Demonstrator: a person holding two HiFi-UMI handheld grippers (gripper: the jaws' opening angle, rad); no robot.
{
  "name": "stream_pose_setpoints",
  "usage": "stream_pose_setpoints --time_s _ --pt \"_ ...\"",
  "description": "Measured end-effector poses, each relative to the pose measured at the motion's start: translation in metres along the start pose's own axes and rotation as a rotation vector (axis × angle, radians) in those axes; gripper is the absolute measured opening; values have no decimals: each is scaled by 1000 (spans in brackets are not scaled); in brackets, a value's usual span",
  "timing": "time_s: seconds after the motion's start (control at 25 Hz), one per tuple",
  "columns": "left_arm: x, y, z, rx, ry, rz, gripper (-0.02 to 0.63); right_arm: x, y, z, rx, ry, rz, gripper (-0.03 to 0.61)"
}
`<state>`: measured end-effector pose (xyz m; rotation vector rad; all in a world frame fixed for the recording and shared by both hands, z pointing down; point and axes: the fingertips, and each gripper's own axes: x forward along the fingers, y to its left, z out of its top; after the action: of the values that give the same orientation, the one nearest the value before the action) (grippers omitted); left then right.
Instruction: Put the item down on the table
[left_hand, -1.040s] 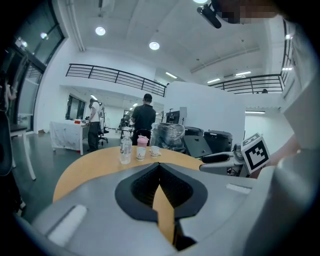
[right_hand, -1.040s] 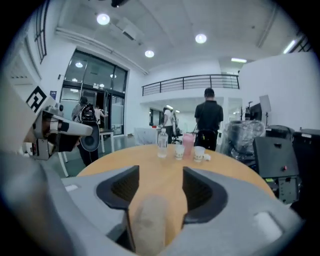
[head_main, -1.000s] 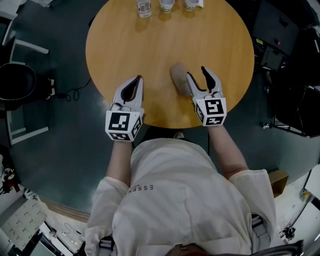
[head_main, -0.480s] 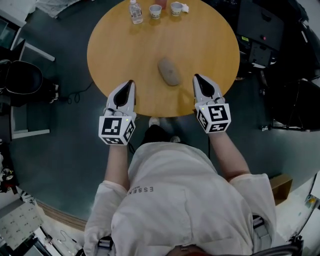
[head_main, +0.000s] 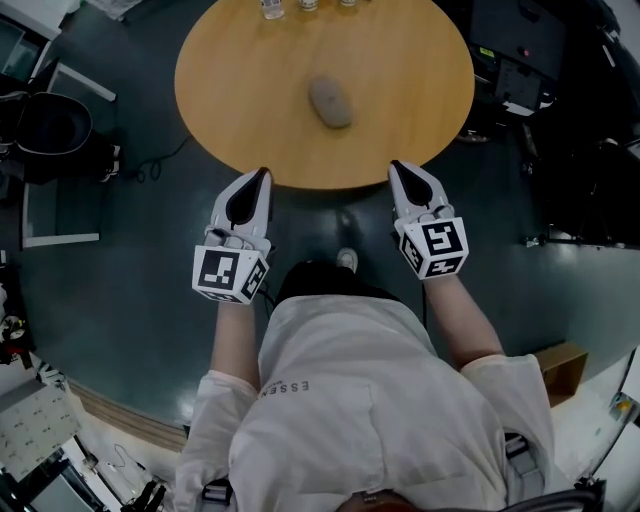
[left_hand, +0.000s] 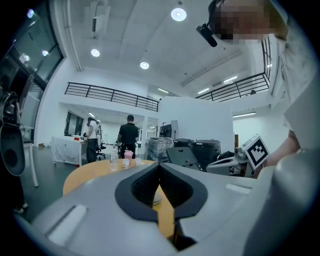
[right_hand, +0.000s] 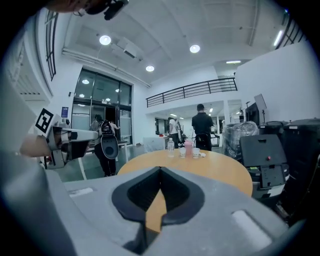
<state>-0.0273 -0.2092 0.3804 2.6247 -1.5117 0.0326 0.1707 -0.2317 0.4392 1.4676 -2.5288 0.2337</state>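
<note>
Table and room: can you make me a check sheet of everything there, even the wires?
Surface: round wooden table, mostly bare.
Job's things: grey oval item lies on the table, nothing touching it.
Clutter: bottle and cups at the far edge.
Grippers: left gripper and right gripper both shut and empty, held off the table's near edge.
Cables: one cable on the floor left of the table.
Surroundings: black chair, dark equipment, people standing far off.
</note>
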Motion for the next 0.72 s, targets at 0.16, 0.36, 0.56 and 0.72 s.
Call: stream_pose_setpoints --time_s 0.16,0.36,0.56,0.72 --pt "-29 -22 -16 3 23 -8 9 -31 15 -9 -8 -16 -19 -9" --pt "-80 -30 -33 -36 33 1 9 -66 42 -21 -6 -16 -48 -9" --pt "-146 -38 -33 -42 22 24 9 -104 85 -23 -31 -22 -51 -8" --pt "-207 -48 -37 -33 19 17 9 -138 122 -20 -22 -47 -74 -8"
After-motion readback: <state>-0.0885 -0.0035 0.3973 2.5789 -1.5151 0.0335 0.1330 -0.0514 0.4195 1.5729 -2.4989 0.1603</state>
